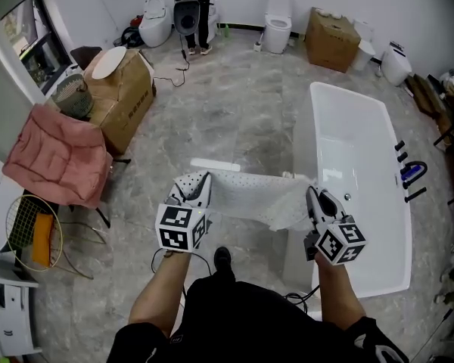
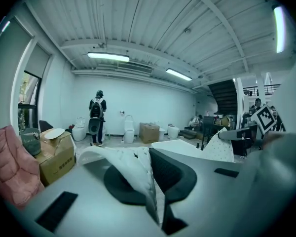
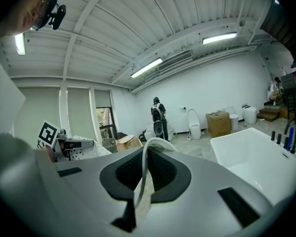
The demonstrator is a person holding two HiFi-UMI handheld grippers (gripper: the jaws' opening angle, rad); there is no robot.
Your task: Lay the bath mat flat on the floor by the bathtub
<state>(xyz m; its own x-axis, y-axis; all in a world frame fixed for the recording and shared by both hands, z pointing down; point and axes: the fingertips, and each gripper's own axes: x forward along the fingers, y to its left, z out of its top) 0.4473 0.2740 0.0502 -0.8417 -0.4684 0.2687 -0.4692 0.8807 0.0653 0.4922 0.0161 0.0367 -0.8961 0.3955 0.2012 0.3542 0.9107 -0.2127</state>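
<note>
Now gripping the mat (image 1: 250, 197) at both ends, off the floor (image 1: 234, 104). Left gripper (image 1: 200, 181) clenched on the mat's left end: a white perforated fold pinched between the fingers (image 2: 172, 174), flopping over to their left in the left gripper view. Right gripper (image 1: 312, 197) likewise clamped on the right end, with a thin edge of mat standing up between the fingers (image 3: 167, 169) and arching over above them. Stretched in the air from one gripper to the other, sagging a little in the middle. Hangs just left of the tub (image 1: 363, 225), its right end by the tub's left rim. Both grippers pointing forward, side by side, with the mat spanning the gap. Farther off: a box (image 1: 125, 89), a pink cushion (image 1: 57, 161) on a chair at the left, a toilet (image 1: 276, 21) by the far wall, a person (image 1: 193, 10) standing near it.
</note>
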